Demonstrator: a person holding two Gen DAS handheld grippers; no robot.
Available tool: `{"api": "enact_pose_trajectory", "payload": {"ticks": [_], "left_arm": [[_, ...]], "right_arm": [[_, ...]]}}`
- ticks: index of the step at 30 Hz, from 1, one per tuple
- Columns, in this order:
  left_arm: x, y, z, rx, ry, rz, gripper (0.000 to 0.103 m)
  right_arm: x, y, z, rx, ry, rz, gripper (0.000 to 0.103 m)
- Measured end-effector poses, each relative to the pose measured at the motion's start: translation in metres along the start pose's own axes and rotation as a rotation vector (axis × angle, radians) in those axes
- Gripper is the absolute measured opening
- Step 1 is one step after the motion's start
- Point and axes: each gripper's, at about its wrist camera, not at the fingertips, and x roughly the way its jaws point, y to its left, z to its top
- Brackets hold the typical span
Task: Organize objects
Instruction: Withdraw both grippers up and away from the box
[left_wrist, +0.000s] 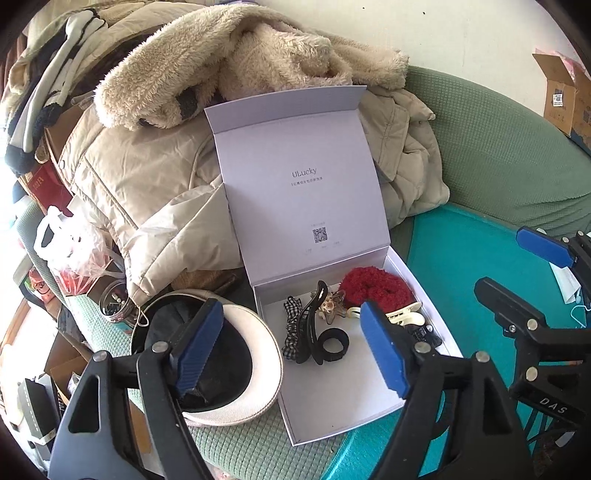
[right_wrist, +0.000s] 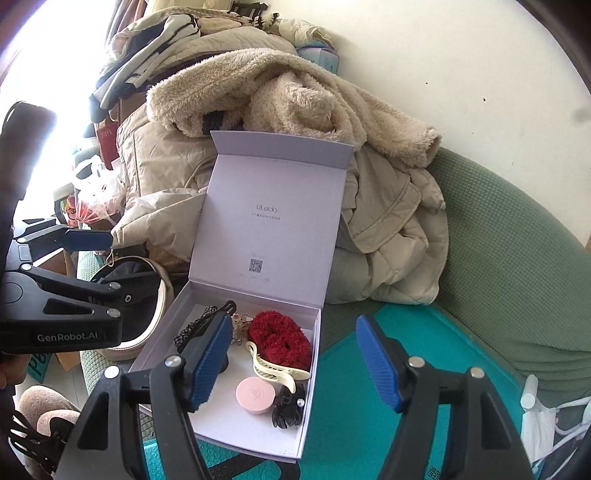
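A white gift box (left_wrist: 332, 410) lies on the sofa with its lid (left_wrist: 303, 192) standing upright. Inside lie a red fuzzy scrunchie (left_wrist: 376, 286), a black claw clip (left_wrist: 310, 321), a checked hair tie (left_wrist: 291, 332), a black band (left_wrist: 334, 345) and a cream clip (left_wrist: 406, 317). The right wrist view also shows the box (right_wrist: 236, 424) holding a pink round case (right_wrist: 255, 396) and a small black clip (right_wrist: 288, 406). My left gripper (left_wrist: 291, 314) hovers open above the box's left side. Above the right side my right gripper (right_wrist: 293, 319) is open too. Neither holds anything.
A pile of beige coats (left_wrist: 155, 177) and a fleece (left_wrist: 236, 55) leans behind the lid. A white-brimmed cap (left_wrist: 258, 373) lies left of the box, beside a jar (left_wrist: 114, 302) and a plastic bag (left_wrist: 74, 251). A teal mat (left_wrist: 461, 266) covers the green sofa (left_wrist: 498, 147) to the right.
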Motion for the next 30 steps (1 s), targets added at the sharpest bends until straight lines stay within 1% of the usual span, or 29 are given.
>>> {"api": "enact_pose_trajectory", "payload": {"ticks": [5,9,13,22,30], "left_arm": [[-0.025,0.001,-0.010,-0.028,-0.004,0.028,0.077],[-0.041,0.000,-0.020,-0.029,-0.005,0.039,0.077],[-0.052,-0.004,-0.034,-0.047,0.010,0.030,0.077],[-0.066,-0.016,-0.070,-0.049,0.049,0.032,0.077],[-0.067,-0.019,-0.097,-0.051,0.083,0.003,0.077]], "right_arm": [[-0.017,-0.004,-0.005,0.022,-0.007,-0.002,0.071],[-0.027,-0.002,-0.016,0.033,-0.003,0.005,0.071],[-0.036,-0.001,-0.026,0.044,0.007,0.004,0.071],[-0.047,0.008,-0.049,0.038,0.042,0.013,0.071],[-0.053,0.019,-0.065,0.043,0.072,0.014,0.071]]}}
